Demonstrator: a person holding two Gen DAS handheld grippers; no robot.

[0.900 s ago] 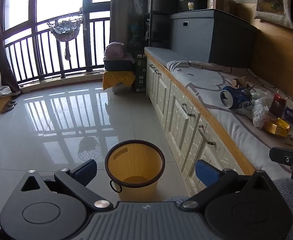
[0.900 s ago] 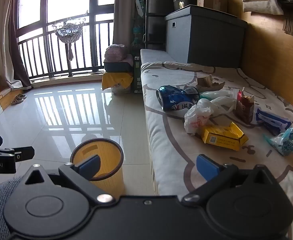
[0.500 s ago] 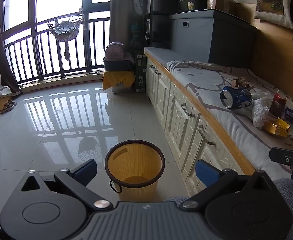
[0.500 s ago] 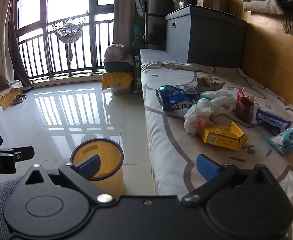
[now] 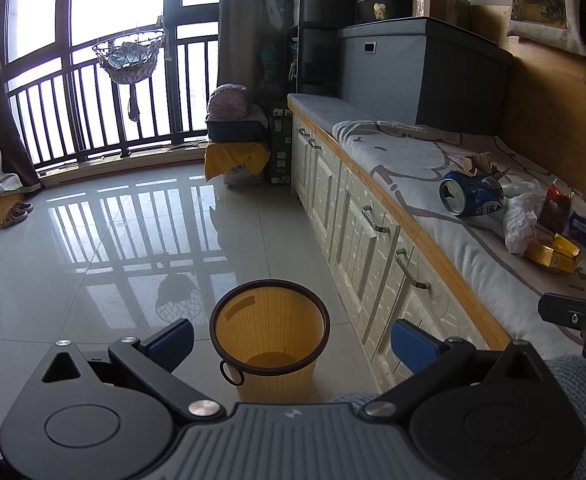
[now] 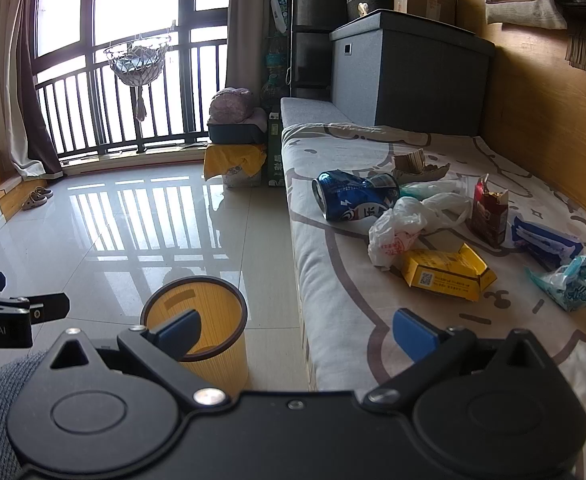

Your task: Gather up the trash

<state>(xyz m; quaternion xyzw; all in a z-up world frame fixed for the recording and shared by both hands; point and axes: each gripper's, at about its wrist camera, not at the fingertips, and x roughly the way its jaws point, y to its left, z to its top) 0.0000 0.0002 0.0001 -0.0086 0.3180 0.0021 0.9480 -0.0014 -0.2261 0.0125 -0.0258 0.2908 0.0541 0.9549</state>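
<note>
While both tools gape empty, right tool (image 6: 295,330) should take yellow carton (image 6: 445,274) near bed's front edge, then drop into bin (image 6: 197,320).

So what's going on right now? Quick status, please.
Both grippers, left and right, open and empty. Trash such as the blue can lies on the bench; yellow bin on the floor. Nothing in the way.
</note>
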